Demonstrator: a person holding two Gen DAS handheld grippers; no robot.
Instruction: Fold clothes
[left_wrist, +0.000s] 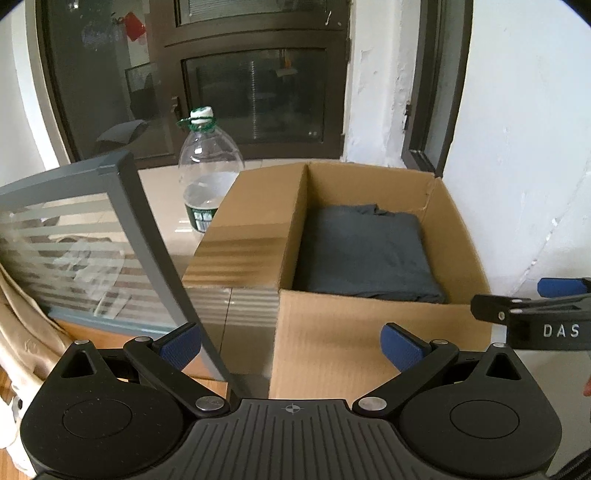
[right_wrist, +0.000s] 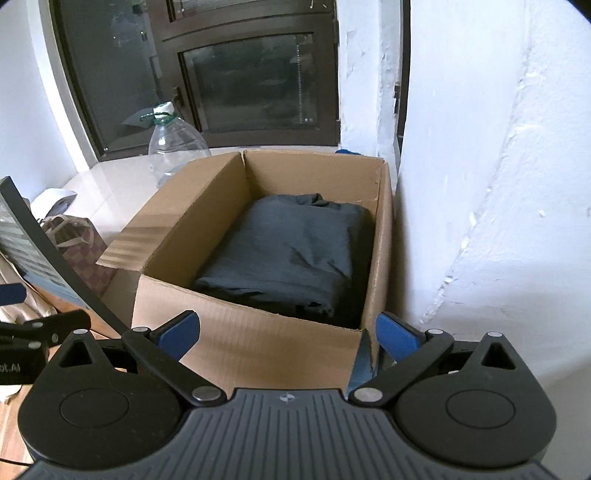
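A folded dark grey garment (left_wrist: 365, 251) (right_wrist: 291, 254) lies flat inside an open cardboard box (left_wrist: 332, 339) (right_wrist: 243, 347). My left gripper (left_wrist: 291, 345) hovers in front of the box's near wall, open, nothing between its blue pads. My right gripper (right_wrist: 288, 334) is also open and empty, held over the box's near right corner. In the left wrist view the right gripper (left_wrist: 532, 314) reaches in from the right edge; in the right wrist view the left gripper (right_wrist: 33, 328) shows at the left edge.
A large clear plastic water bottle (left_wrist: 207, 173) (right_wrist: 173, 147) stands behind the box's left flap. A grey-framed frosted glass partition (left_wrist: 88, 236) rises at the left, with beige cloth (left_wrist: 22, 332) beside it. A white wall (right_wrist: 498, 184) closes the right; dark windows lie behind.
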